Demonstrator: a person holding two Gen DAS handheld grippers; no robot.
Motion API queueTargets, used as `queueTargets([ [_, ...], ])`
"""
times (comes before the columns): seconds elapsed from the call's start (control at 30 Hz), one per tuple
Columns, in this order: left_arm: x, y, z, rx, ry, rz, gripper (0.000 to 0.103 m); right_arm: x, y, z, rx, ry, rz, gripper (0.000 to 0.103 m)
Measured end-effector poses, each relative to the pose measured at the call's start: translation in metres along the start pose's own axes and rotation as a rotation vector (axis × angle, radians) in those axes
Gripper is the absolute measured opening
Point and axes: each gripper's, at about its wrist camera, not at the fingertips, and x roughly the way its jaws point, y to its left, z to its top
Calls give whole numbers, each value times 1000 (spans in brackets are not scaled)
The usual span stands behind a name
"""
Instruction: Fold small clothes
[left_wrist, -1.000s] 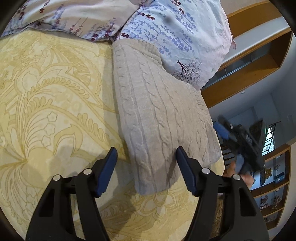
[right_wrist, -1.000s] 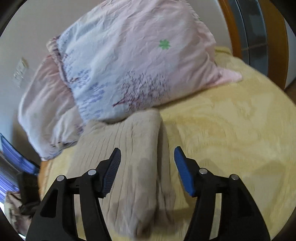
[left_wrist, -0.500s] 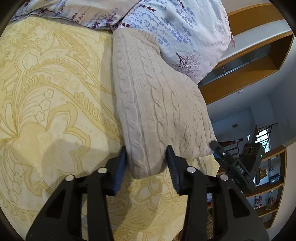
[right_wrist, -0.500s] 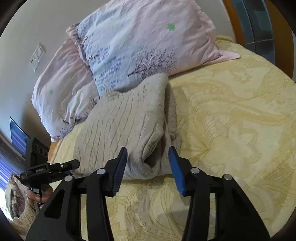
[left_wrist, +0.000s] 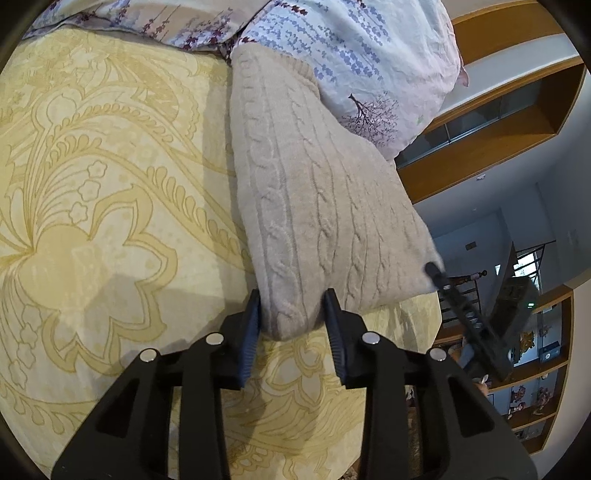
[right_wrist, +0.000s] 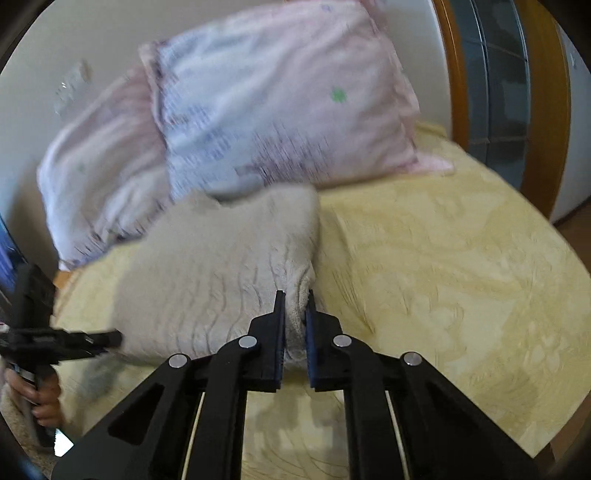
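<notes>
A folded beige cable-knit sweater (left_wrist: 314, 206) lies on the yellow patterned bedspread (left_wrist: 92, 192), its far end against the pillows. My left gripper (left_wrist: 293, 308) is shut on the sweater's near left corner, the thick fold squeezed between the blue pads. In the right wrist view the sweater (right_wrist: 221, 273) is blurred; my right gripper (right_wrist: 294, 308) is shut on its near right corner, with cloth pinched between the pads. Each gripper shows at the edge of the other's view: the right one (left_wrist: 465, 314) and the left one (right_wrist: 55, 339).
Floral pillows (left_wrist: 351, 55) lie against the headboard end, also seen in the right wrist view (right_wrist: 258, 110). A wooden frame and window (right_wrist: 509, 92) stand right of the bed. The bedspread (right_wrist: 443, 277) stretches to the right of the sweater. Shelves (left_wrist: 535, 387) stand beyond the bed edge.
Both grippers moved in onto the sweater's near corners and closed on them. The right gripper's view is now blurred with motion.
</notes>
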Motion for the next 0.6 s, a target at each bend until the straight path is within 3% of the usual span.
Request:
queueTargets([
  [0.33,4,-1,-4,22,5,9,25,15,-8,-11,43,46,-16,10],
  [0.43,3,-3,-3,30,7,17,29,16,-12,-11,67,56,9,10],
  [0.47,2,-4,-3,33,7,24,37,15,-14,-10,77,62,23,11],
  [0.5,0,-6,-2,41,5,32,44,14,-16,-8,95,73,37,14],
  [0.57,-6,-7,1,45,-7,36,55,11,-19,-3,122,86,45,39],
  [0.6,-10,-8,3,46,-17,38,59,8,-23,3,143,77,58,45],
])
